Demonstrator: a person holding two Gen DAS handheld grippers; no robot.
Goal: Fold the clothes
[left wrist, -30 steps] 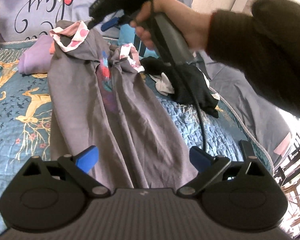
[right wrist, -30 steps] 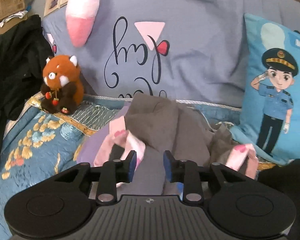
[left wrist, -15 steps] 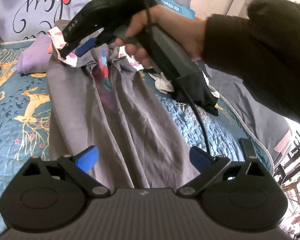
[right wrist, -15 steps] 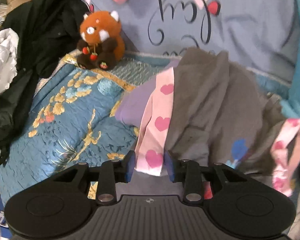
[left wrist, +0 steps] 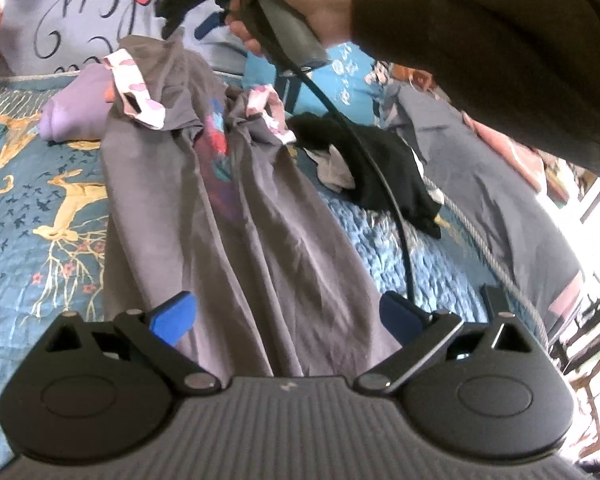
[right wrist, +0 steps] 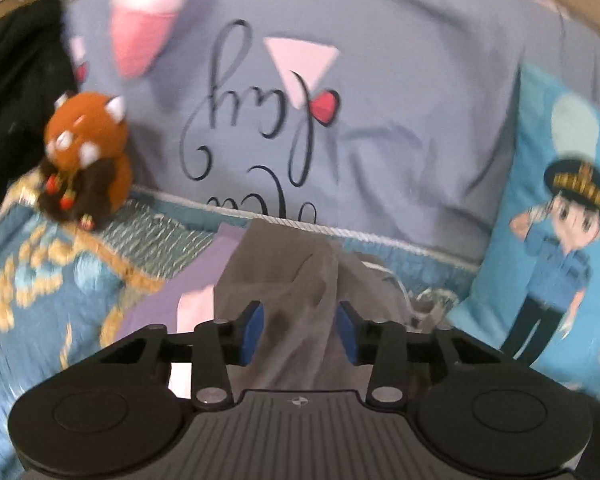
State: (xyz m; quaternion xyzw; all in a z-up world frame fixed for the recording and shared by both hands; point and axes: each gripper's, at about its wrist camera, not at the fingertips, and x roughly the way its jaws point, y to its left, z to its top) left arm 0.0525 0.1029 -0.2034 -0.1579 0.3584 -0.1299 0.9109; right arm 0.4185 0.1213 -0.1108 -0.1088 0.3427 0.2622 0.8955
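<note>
Clearly the grey garment (left wrist: pixel 236 216), lying lengthwise on the bed (left wrist: pixel 40 208), is thin, limp and light; take its shoulder seams. Left claw (left wrist: pixel 288 316) gapes empty over the hem; right claw (right wrist: pixel 300 330), part-open, straddles bunched cloth, grip uncertain

Your left gripper (left wrist: pixel 286 312) has a black body with ridges, two round black discs, silver screws and bright blue pads (left wrist: pixel 172 316) on its fingers. Your right gripper (right wrist: pixel 300 334) looks the same, with dark blue pads (right wrist: pixel 252 334). Its handle is grey, and a black cable (left wrist: pixel 396 216) hangs from it. You wear a dark sleeve (left wrist: pixel 500 48).
</note>
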